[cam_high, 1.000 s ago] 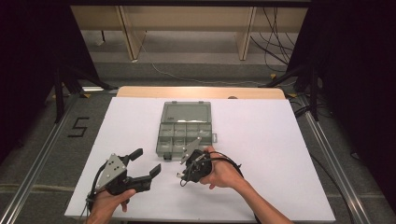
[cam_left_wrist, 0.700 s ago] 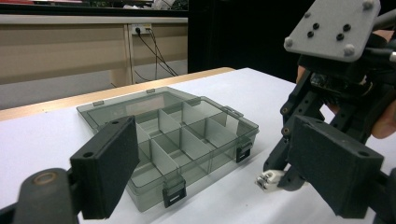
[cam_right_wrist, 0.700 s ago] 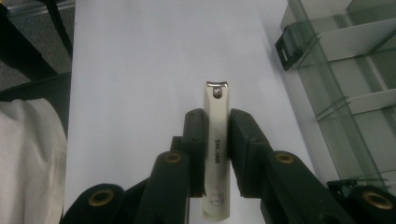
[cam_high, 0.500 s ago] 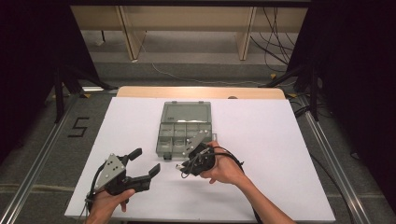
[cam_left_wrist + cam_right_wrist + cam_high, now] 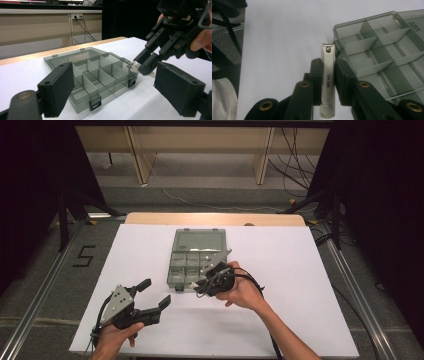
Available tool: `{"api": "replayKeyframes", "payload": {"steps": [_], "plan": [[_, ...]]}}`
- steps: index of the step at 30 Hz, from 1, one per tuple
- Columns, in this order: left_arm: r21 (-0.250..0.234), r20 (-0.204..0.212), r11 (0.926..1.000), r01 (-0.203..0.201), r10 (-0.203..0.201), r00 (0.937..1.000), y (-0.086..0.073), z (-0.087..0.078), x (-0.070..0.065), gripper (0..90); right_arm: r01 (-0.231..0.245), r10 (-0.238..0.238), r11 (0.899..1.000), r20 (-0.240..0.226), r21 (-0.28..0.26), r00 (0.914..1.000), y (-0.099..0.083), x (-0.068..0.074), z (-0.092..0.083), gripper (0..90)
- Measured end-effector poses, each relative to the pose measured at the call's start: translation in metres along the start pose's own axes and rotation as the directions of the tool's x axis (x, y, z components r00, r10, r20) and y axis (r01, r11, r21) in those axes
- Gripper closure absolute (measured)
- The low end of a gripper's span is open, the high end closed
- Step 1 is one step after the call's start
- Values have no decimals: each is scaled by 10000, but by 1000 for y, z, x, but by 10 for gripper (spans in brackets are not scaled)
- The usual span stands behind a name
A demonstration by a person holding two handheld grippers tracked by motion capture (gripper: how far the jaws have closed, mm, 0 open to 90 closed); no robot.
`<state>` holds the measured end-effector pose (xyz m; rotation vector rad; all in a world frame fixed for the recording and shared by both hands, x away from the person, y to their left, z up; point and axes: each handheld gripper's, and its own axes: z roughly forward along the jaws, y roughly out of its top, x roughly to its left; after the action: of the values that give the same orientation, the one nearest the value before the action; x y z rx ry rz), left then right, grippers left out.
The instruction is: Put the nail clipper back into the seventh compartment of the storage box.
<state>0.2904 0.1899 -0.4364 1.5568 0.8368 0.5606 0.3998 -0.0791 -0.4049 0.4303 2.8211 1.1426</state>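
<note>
The nail clipper (image 5: 327, 80) is clamped lengthwise between the pads of my right tool (image 5: 328, 75), its cutting end projecting past the tips. Directly beside the right tool lies the grey compartment box (image 5: 195, 257), lid open, on the white tabletop (image 5: 300, 270); the clipper sits just off the box's near corner. My left tool (image 5: 152, 295) stands spread wide and empty, nearer me, apart from the box.
</note>
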Motion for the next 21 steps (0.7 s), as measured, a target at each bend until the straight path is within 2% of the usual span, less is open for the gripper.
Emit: {"api": "replayKeyframes", "payload": {"steps": [8, 11, 21], "plan": [[-15, -18, 10000, 11, -11, 10000, 0, 0, 0, 156, -55, 68, 9991, 313, -428, 9995, 12, -10, -5, 773], [-14, -32, 10000, 15, -16, 10000, 0, 0, 0, 156, -216, 246, 9976, 443, -658, 9987, 17, -15, -5, 773], [-84, 28, 10000, 22, -21, 10000, 0, -1, 0, 156, -348, 395, 9970, 676, -698, 9969, 30, -25, 5, 772]]}}
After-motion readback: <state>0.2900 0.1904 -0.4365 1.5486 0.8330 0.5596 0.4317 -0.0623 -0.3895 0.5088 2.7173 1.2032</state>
